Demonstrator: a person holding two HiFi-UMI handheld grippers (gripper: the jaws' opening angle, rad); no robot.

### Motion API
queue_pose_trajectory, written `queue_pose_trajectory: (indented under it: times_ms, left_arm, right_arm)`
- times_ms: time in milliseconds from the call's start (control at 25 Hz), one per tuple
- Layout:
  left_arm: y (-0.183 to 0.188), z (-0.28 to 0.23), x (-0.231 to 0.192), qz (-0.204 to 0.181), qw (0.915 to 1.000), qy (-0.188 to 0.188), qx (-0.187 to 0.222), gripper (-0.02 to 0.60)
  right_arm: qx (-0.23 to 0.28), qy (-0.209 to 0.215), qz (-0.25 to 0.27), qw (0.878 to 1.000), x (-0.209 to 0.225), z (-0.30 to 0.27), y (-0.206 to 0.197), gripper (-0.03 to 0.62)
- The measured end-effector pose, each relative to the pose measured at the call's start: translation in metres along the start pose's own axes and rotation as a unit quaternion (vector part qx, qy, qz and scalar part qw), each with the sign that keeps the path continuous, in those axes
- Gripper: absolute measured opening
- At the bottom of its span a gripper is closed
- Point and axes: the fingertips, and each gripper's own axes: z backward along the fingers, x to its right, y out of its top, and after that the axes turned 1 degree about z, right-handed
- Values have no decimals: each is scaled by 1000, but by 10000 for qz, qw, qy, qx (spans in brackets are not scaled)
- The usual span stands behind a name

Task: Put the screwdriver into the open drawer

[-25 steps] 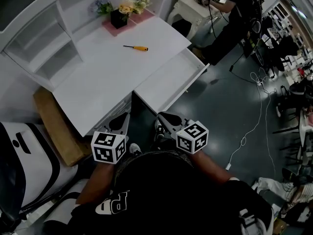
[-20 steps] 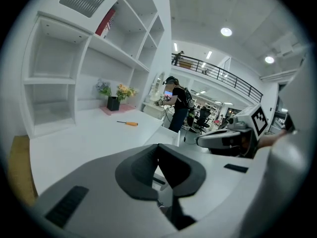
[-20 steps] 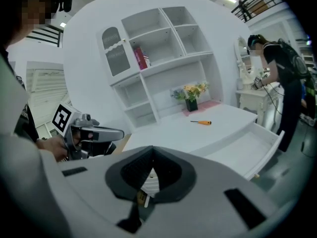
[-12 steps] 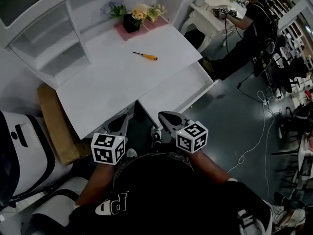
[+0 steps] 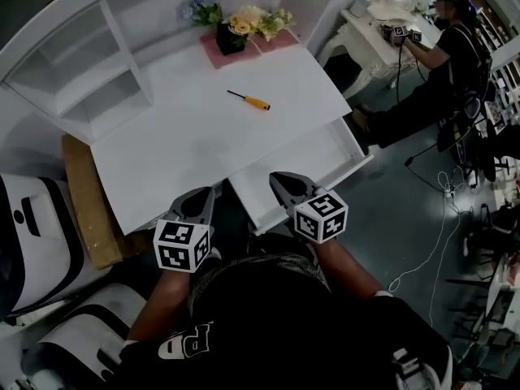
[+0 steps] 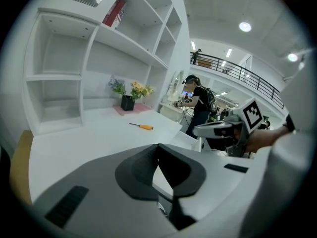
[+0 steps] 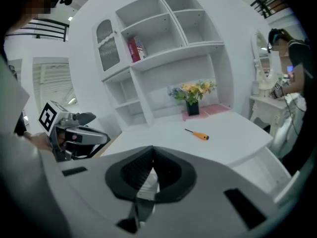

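Left tongs [image 5: 203, 197] and right tongs [image 5: 280, 181] are shut, empty. Screwdriver [image 5: 249, 99] lies on desk [image 5: 187, 140], away from open drawer [image 5: 301, 162]. Shirt letters [image 5: 185, 337] can't be read.

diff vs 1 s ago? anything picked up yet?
Both grippers have come forward toward the desk. The right gripper now reaches over the near end of the open drawer, and the left gripper is at the desk's front edge. Nothing has been taken hold of; both stay shut and empty. Unchanged: the screwdriver lies on the desk top, and the drawer is open.
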Motion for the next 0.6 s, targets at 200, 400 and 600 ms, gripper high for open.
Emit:
queue_pose_trajectory:
  times_ms: [200, 400, 600]
  left_arm:
    - [3, -26, -11, 32, 9996, 289, -31, 11]
    - [-8, -37, -26, 193, 9976, 631, -189, 11]
    - [-18, -47, -36, 105, 9946, 947, -409, 11]
  right_arm:
    - [-364, 67, 480, 9982, 35, -32, 0, 9]
    - [-706, 48, 1213, 9901, 67, -63, 1, 11]
    - [-867, 56, 1638, 9827, 100, -102, 9, 11]
